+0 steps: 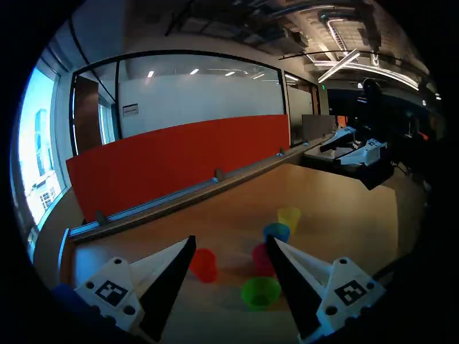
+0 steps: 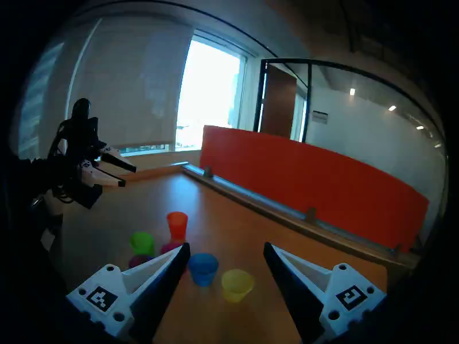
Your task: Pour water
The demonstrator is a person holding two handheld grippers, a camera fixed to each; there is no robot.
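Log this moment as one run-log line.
left gripper: open, empty | right gripper: open, empty | cups: upright on table, none held

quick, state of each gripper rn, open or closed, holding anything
Left gripper: open, holding nothing.
Right gripper: open, holding nothing.

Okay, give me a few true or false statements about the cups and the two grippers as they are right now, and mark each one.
1. The left gripper and the right gripper are both open and empty. True.
2. The blue cup stands next to the yellow cup. True.
3. The green cup lies on its side. False: it stands upright, mouth up.
4. The left gripper grips the red cup. False: that cup stands free on the table.
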